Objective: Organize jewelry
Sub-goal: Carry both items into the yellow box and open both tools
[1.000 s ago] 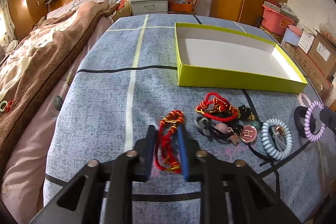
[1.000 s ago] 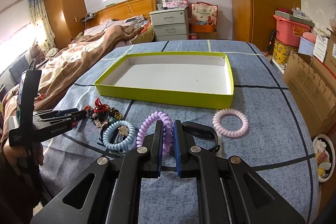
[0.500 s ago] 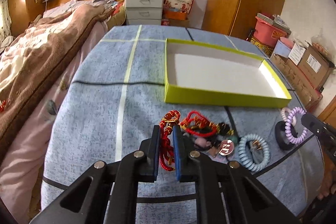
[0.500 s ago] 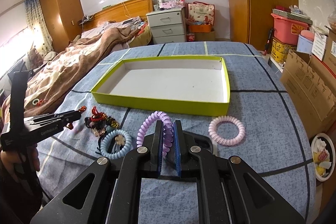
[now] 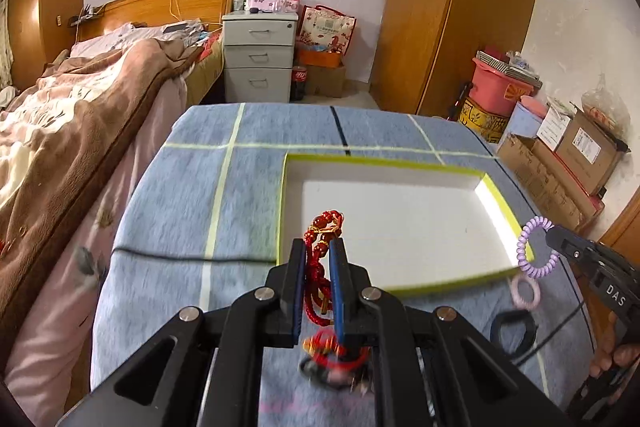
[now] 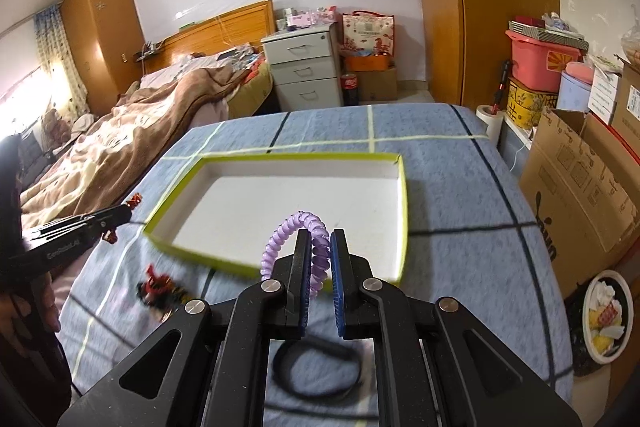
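The red beaded bracelet (image 5: 320,259) is now off the blue cloth, pinched in the left tool (image 5: 318,283), which a second ago only straddled it where it lay. It hangs above the near left corner of the green-rimmed box (image 5: 404,291). The purple coil band (image 6: 298,239), clenched in the right tool (image 6: 320,267), has likewise risen from the bench (image 6: 460,195) and hovers over the box's near wall. Both pieces look ready to drop in. A jumble of red trinkets (image 6: 160,289), a black loop (image 6: 316,367) and a pink coil band (image 5: 526,293) remain outside.
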The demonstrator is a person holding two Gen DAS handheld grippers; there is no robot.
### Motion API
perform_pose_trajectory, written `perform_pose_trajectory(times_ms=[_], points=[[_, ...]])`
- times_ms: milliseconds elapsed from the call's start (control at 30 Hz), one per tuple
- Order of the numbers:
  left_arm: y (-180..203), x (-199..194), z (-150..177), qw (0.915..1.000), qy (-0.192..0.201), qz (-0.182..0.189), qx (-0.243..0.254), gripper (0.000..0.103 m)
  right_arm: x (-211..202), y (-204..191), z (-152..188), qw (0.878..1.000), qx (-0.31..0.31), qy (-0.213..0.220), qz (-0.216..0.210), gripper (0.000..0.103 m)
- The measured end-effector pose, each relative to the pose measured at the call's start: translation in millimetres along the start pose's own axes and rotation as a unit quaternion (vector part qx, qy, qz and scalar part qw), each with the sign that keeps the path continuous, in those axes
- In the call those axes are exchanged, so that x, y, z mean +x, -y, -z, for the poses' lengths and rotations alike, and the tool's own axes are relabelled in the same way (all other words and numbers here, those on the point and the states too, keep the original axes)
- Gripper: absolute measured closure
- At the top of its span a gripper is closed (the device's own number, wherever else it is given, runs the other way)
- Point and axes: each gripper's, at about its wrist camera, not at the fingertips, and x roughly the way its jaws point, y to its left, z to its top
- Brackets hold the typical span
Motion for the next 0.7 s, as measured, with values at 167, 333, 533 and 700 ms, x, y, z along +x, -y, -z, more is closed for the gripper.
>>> perform_pose_trajectory(times_ms=[167,333,533,700], points=[[4,21,-17,0.9999,-0.004,0.01,-0.006,0.091,25,13,-17,1.0,0.008,-0.015,0.002,0.093],[5,45,-28,0.9998,-0.019,0.011,-0.004,0.091,53,23,-28,0.999,0.003,-0.035,0.008,0.093],[11,77,-32,0.9989,-0.047,0.009,0.003,0.091,87,33,-39,0.998,-0.003,-0.065,0.014,0.093],[12,97,-33,0.9979,-0.065,0.007,-0.001,0.091,104,38,-42,0.997,-0.006,-0.081,0.011,0.093]])
